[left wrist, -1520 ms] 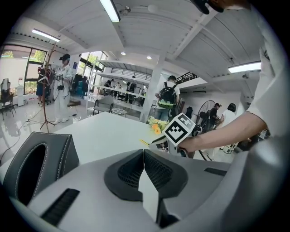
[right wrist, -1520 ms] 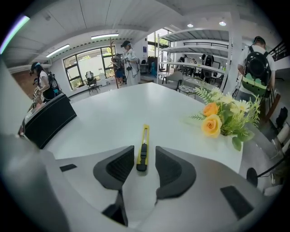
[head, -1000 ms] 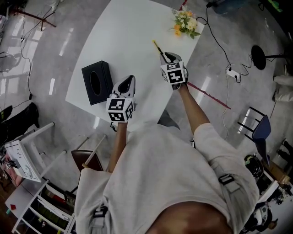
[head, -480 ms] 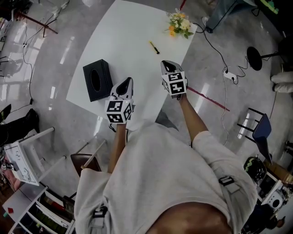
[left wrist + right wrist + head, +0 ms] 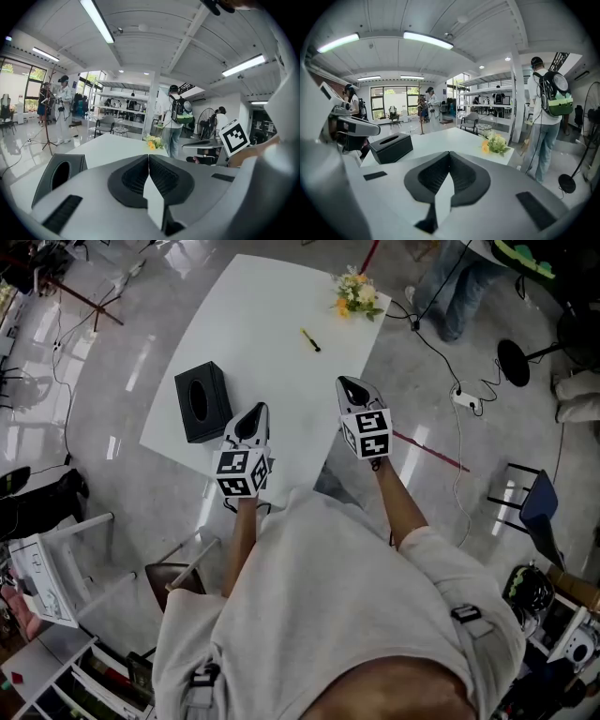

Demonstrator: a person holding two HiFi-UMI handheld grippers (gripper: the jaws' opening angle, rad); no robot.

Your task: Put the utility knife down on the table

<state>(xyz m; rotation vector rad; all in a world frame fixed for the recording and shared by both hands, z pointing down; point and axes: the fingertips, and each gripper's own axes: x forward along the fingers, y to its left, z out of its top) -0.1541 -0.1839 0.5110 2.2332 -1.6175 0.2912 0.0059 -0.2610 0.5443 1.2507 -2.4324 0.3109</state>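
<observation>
The utility knife (image 5: 310, 340), small, yellow and black, lies on the white table (image 5: 253, 334) toward its far right part, short of the flowers. My right gripper (image 5: 349, 386) is shut and empty, raised over the table's near right edge, well back from the knife. My left gripper (image 5: 253, 415) is shut and empty too, held over the near edge beside the black box. In the left gripper view the jaws (image 5: 149, 157) meet with nothing between them; in the right gripper view the jaws (image 5: 450, 154) are likewise closed. The knife is hidden in both gripper views.
A black tissue box (image 5: 200, 401) stands on the table's near left part. A small bunch of flowers (image 5: 354, 294) sits at the far right corner. A person in jeans (image 5: 450, 282) stands beyond it. Cables and a power strip (image 5: 464, 399) lie on the floor at right.
The right gripper let go of the knife, closed its jaws and drew back and up toward me. The knife stays on the table. The left gripper also pulled back a little.
</observation>
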